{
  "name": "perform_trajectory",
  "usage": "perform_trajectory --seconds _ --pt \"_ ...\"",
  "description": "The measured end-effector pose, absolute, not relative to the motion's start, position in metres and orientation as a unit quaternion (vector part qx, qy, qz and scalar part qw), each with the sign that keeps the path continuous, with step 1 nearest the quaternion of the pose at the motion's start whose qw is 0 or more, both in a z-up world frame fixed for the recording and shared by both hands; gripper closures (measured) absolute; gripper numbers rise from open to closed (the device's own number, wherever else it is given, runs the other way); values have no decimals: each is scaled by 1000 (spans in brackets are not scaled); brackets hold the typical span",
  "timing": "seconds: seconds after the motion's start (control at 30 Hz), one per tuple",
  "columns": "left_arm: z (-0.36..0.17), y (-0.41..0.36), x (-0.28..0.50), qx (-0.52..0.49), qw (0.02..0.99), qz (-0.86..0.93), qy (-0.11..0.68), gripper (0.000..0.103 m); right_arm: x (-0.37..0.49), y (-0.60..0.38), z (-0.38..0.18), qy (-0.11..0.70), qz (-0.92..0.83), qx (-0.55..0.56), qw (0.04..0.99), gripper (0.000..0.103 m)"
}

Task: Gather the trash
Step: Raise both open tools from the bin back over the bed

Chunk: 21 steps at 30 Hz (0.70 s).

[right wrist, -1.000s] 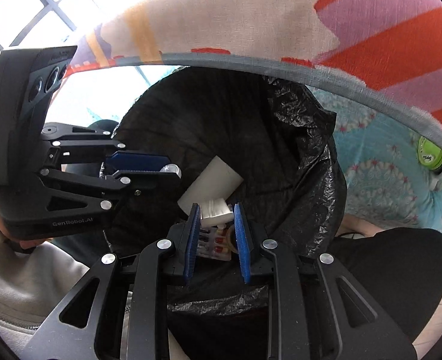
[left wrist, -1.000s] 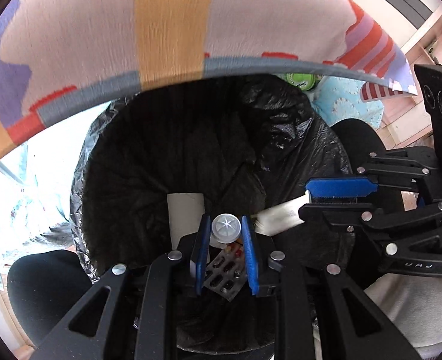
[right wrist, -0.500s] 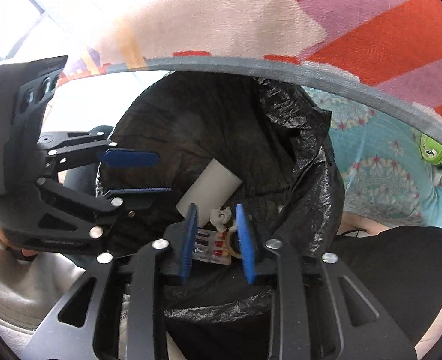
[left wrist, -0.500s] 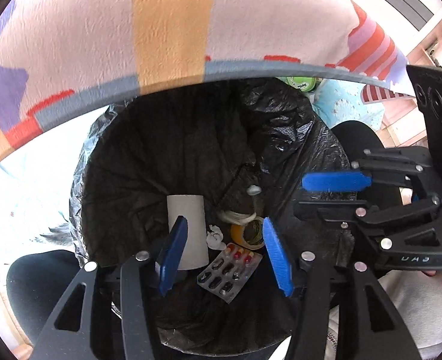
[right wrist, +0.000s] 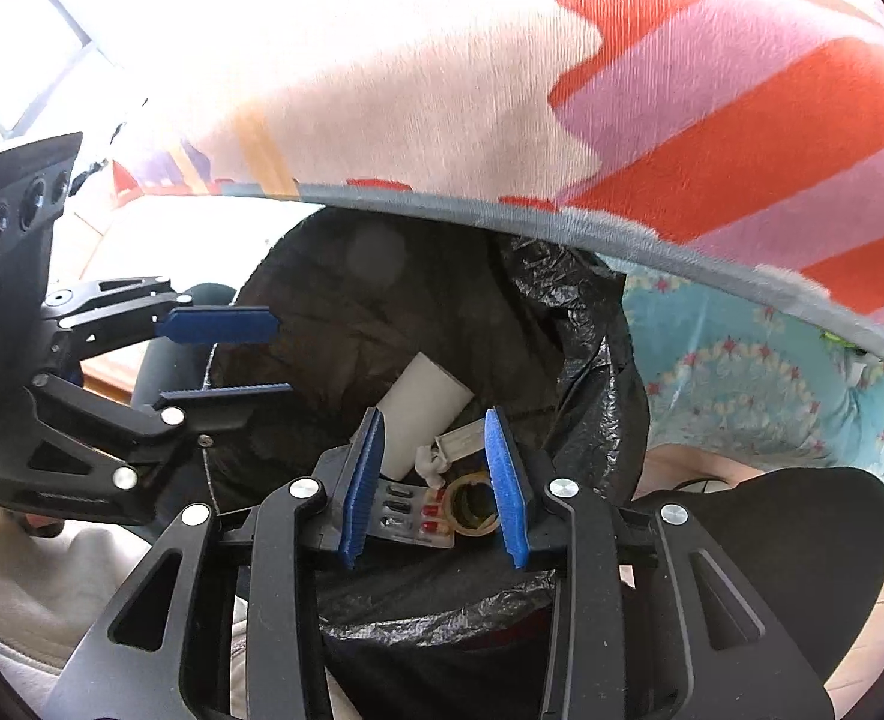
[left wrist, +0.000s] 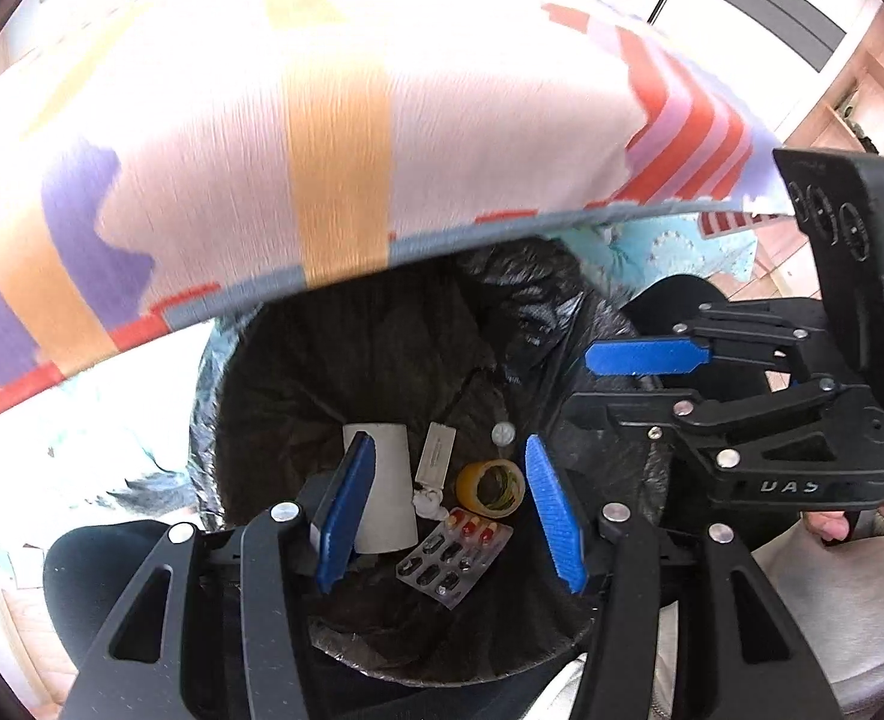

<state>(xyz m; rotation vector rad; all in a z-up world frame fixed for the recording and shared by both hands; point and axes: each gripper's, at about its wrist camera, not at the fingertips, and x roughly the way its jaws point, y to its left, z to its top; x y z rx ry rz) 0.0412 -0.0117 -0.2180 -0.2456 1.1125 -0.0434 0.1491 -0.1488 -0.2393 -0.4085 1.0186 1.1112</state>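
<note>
1. Both grippers are spreading wider than a second ago; the left gripper [left wrist: 451, 507] and right gripper [right wrist: 435, 477] are gaping empty over the bin bag [left wrist: 538, 324].
2. Dropped trash is lying inside: cardboard tube [left wrist: 387, 492], pill pack [left wrist: 454, 558], tape roll [left wrist: 490, 483].
3. Lifting straight out should avoid snagging the liner.

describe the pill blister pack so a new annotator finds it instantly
Look into the black-lined trash bin below the striped cloth edge. At its bottom, nearest the camera, lies the blister pack, beside a white cardboard tube and a yellow tape roll. It alone is flat silver foil holding red-and-yellow capsules.
</note>
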Motion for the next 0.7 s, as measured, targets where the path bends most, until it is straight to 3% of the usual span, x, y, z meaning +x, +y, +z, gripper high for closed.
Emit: perform_trajectory --seconds 0.7 --pt "-134 -9 17 -94 893 -39 438 53 139 -171 -157 364 519 -177 753 65"
